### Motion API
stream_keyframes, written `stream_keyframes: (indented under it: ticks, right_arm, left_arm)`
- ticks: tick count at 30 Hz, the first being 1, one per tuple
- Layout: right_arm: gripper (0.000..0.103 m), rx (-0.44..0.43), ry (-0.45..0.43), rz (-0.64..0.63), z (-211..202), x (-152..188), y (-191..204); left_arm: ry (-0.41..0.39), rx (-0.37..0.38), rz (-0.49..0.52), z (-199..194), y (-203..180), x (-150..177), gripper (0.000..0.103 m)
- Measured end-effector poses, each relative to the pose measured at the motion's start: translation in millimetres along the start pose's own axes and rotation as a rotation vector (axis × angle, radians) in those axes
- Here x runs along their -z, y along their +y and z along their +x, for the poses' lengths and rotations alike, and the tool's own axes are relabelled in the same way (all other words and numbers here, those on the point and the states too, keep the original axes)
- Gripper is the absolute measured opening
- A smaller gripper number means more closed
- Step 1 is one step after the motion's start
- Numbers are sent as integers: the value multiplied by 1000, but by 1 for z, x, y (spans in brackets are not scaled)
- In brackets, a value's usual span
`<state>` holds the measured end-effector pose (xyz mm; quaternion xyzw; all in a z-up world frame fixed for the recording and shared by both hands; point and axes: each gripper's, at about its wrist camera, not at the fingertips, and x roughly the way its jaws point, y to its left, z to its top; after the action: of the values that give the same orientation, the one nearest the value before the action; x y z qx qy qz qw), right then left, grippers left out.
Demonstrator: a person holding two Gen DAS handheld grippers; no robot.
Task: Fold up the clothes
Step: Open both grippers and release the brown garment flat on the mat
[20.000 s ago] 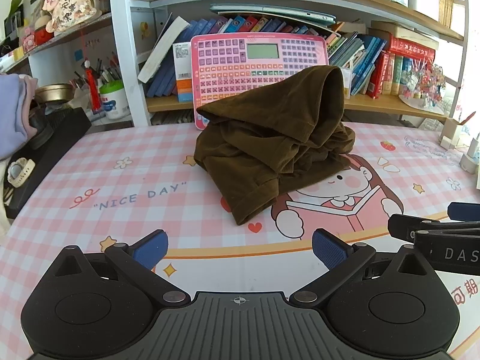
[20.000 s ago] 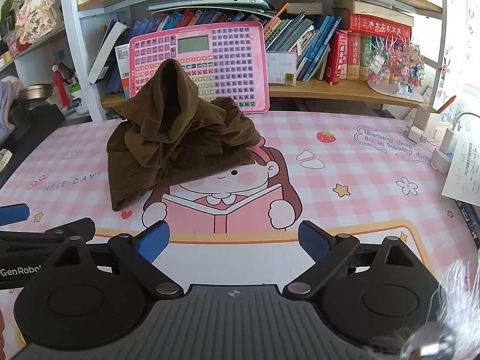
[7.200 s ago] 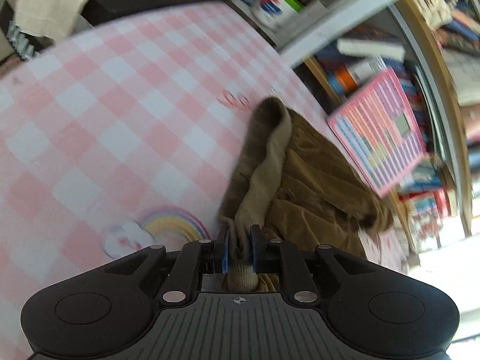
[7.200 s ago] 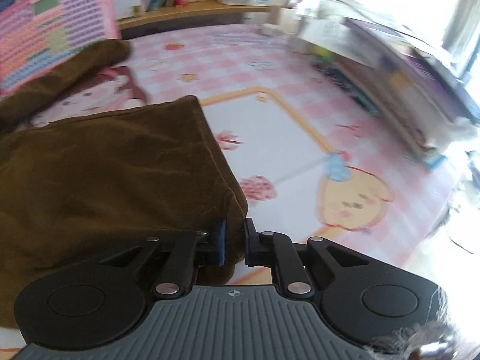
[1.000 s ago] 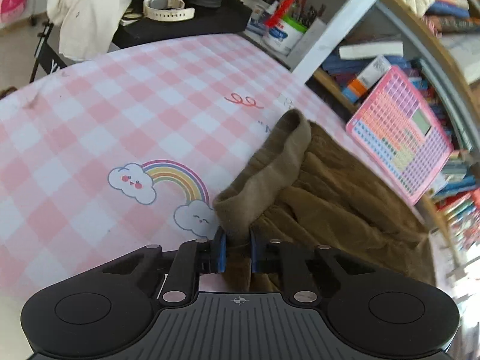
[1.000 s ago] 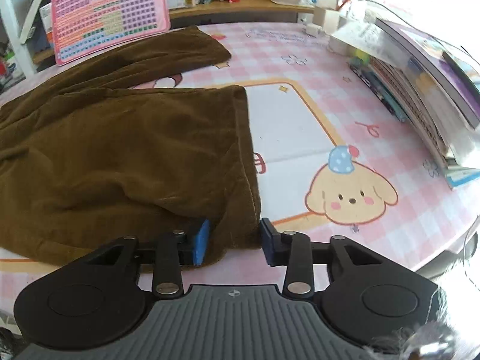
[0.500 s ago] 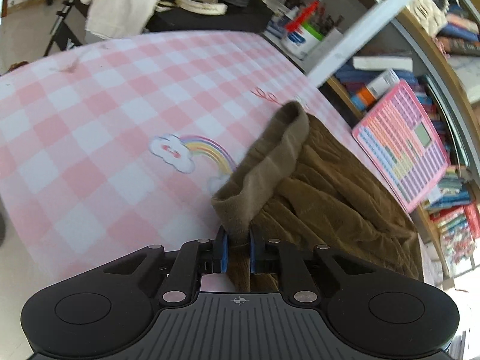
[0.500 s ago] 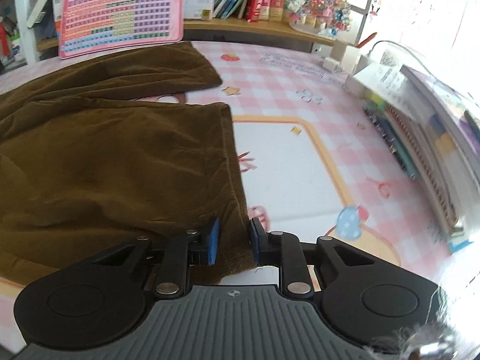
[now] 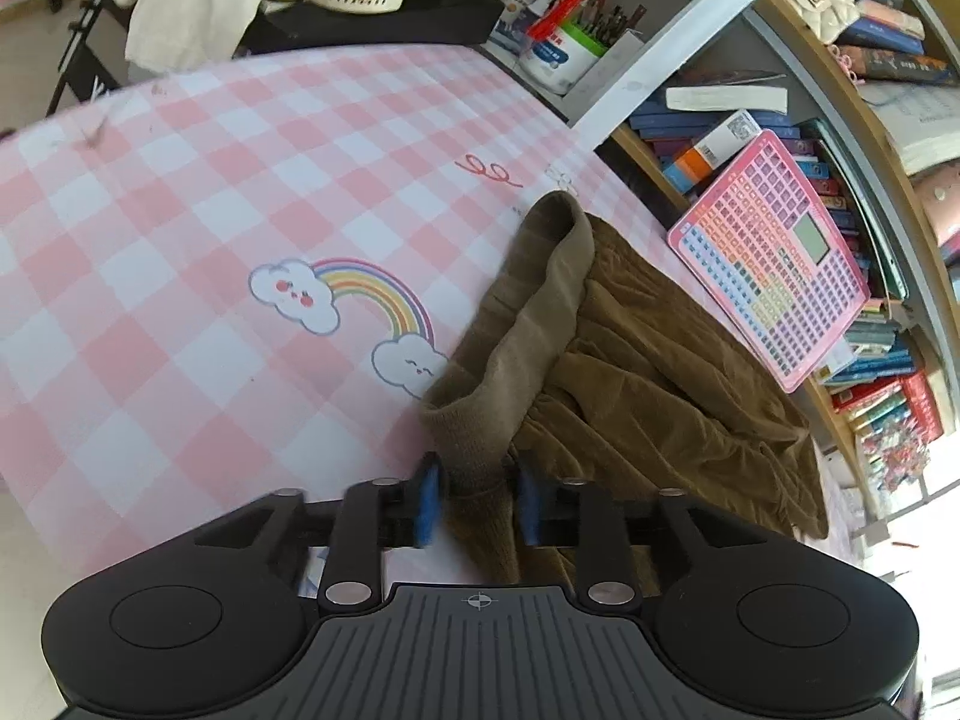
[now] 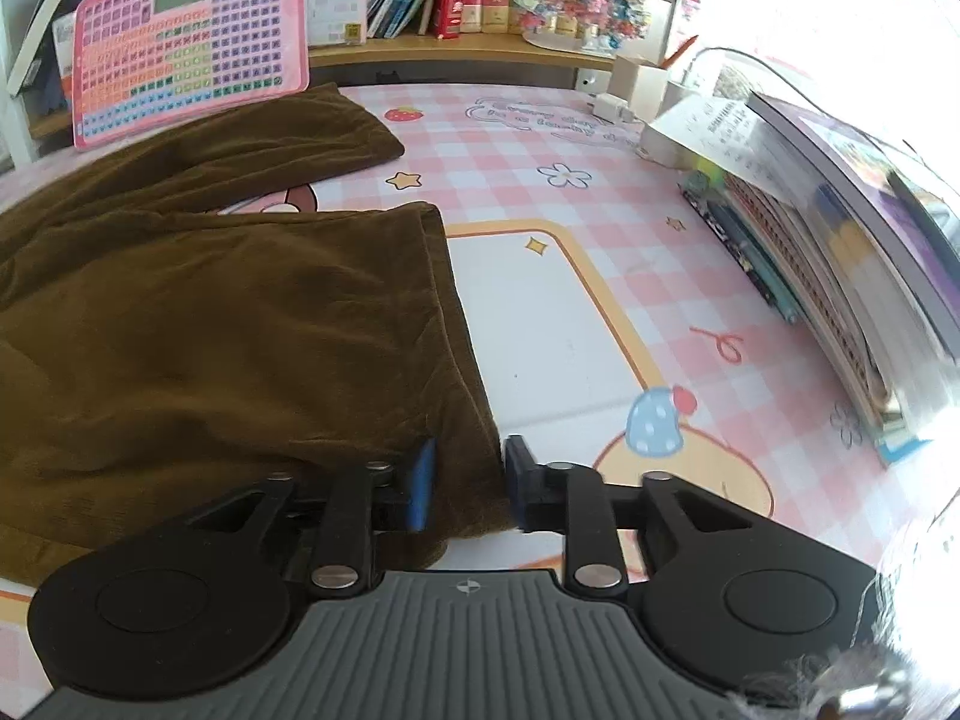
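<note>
1. My left gripper (image 9: 474,492) was opening, ribbed waistband loose between its pads; 0.5 s back it pinched tight.
2. My right gripper (image 10: 465,480) was opening too, hem corner between the pads.
3. Release means spreading looked done; folding next.
4. Counted 1 brown trousers (image 10: 228,324), flat at 10 o'clock on the mat (image 10: 540,312); 2 grippers.

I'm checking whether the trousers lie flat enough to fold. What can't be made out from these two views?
- Brown trousers, right wrist view: the left part is cut off by the frame edge.
- Waistband, left wrist view: its near end is hidden behind the opening left tool.
- Hem corner, right wrist view: hidden behind the opening right tool.
</note>
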<state>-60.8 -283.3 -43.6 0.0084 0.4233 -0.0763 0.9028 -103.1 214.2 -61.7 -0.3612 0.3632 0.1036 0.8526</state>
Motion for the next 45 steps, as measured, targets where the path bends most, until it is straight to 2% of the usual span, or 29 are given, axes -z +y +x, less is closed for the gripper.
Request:
stream_keyframes:
  ticks: [2, 4, 8, 14, 17, 23, 26, 32, 41, 45]
  right_arm:
    - [36, -25, -14, 26, -7, 1, 0]
    - [39, -39, -35, 37, -16, 3, 2]
    - [50, -48, -70, 50, -34, 10, 9]
    - [65, -67, -110, 55, -55, 17, 25]
    - [76, -75, -128, 40, -63, 18, 33]
    - [90, -56, -149, 35, -74, 23, 42]
    - [91, -44, -150, 33, -78, 26, 46]
    - [93, -62, -144, 6, -85, 33, 58]
    - [93, -63, -137, -9, -92, 39, 61]
    - [94, -62, -130, -14, -92, 41, 60]
  left_arm:
    - [-8, -14, 34, -6, -5, -2, 50]
    - [-30, -33, 92, -14, -13, -2, 55]
    - [-71, -71, 250, -27, -33, 1, 59]
    - [-99, -66, 442, -39, -66, 15, 69]
    - [-84, -66, 500, -40, -79, 23, 76]
    - [-45, -47, 592, -41, -94, 42, 80]
    - [-43, -41, 624, -42, -98, 53, 89]
    - [-89, -47, 726, -48, -109, 71, 101]
    - [-66, -36, 749, -47, -111, 78, 101]
    - [-26, -12, 739, -43, -112, 78, 101]
